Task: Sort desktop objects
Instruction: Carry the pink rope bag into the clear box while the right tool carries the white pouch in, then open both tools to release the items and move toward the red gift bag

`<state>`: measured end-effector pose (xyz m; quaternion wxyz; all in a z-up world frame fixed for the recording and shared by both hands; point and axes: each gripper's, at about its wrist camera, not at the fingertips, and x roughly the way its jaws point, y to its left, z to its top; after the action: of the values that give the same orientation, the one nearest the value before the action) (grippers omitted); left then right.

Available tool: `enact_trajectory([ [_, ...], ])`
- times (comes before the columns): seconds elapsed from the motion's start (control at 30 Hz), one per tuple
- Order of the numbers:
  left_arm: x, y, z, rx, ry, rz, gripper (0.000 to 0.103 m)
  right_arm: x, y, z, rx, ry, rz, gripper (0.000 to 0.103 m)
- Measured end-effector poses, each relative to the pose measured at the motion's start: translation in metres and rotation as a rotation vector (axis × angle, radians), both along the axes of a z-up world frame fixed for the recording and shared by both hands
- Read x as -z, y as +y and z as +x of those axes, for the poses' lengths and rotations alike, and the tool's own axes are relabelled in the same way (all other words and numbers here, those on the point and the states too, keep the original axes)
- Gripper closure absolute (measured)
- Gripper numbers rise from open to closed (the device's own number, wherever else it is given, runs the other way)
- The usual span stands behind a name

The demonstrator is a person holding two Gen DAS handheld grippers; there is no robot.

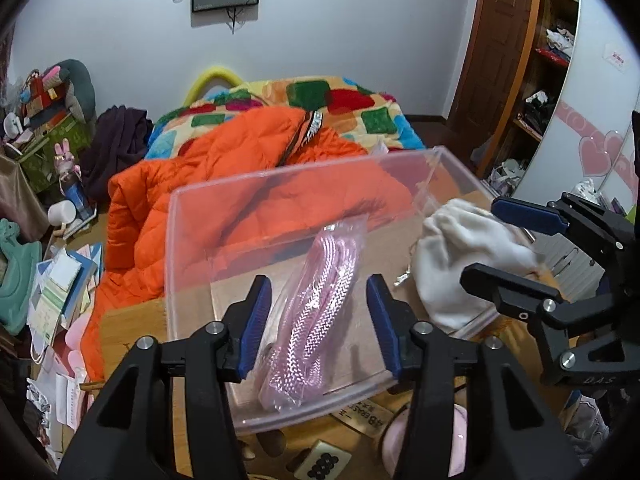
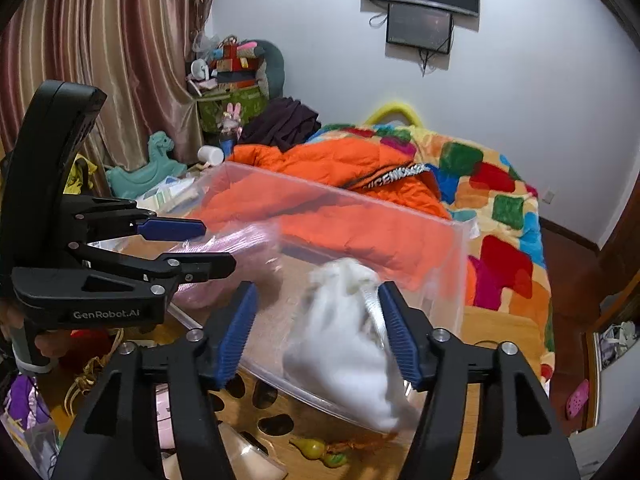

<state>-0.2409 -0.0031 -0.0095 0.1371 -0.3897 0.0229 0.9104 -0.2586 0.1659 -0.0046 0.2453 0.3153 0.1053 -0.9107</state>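
Observation:
A clear plastic bin (image 1: 200, 216) stands on the wooden desk; it also shows in the right wrist view (image 2: 456, 264). A pink braided cord in a plastic bag (image 1: 316, 316) lies in the bin between the fingers of my left gripper (image 1: 320, 320), which is open and not touching it. The cord also shows blurred in the right wrist view (image 2: 236, 240). A white cloth pouch (image 1: 460, 264) lies in the bin's right part. In the right wrist view the blurred pouch (image 2: 344, 344) sits between the open fingers of my right gripper (image 2: 318, 332).
On the desk in front of the bin lie a mahjong tile (image 1: 322, 460), a pink round object (image 1: 456, 444), a small green gourd (image 2: 316, 450) and gold cord (image 2: 86, 376). A bed with an orange jacket (image 1: 240, 184) is behind.

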Motion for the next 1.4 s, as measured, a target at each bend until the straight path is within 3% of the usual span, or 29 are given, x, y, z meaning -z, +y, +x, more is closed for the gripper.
enact_trajectory([
  [0.17,-0.018,0.000,0.014,-0.004,0.043,0.004,0.039,-0.018,0.011,0.016,0.023,0.062,-0.015,0.025],
  [0.47,-0.038,-0.013,0.052,-0.072,0.117,-0.015,0.018,-0.040,0.034,0.055,0.070,0.125,-0.039,0.018],
  [0.63,-0.041,-0.028,0.079,-0.124,0.154,-0.017,0.013,-0.038,0.043,0.078,0.117,0.152,-0.048,0.017],
  [0.73,-0.040,-0.039,0.096,-0.152,0.170,-0.007,0.010,-0.035,0.045,0.093,0.133,0.174,-0.056,0.011],
  [0.93,-0.025,-0.060,0.123,-0.218,0.152,-0.004,0.009,-0.025,0.041,0.123,0.123,0.206,-0.067,0.006],
  [1.13,0.001,-0.067,0.141,-0.247,0.100,0.010,0.009,-0.004,0.038,0.145,0.125,0.165,-0.059,0.006],
  [1.4,0.032,-0.055,0.160,-0.244,0.050,0.015,0.009,0.033,0.043,0.178,0.098,0.038,-0.134,0.006],
])
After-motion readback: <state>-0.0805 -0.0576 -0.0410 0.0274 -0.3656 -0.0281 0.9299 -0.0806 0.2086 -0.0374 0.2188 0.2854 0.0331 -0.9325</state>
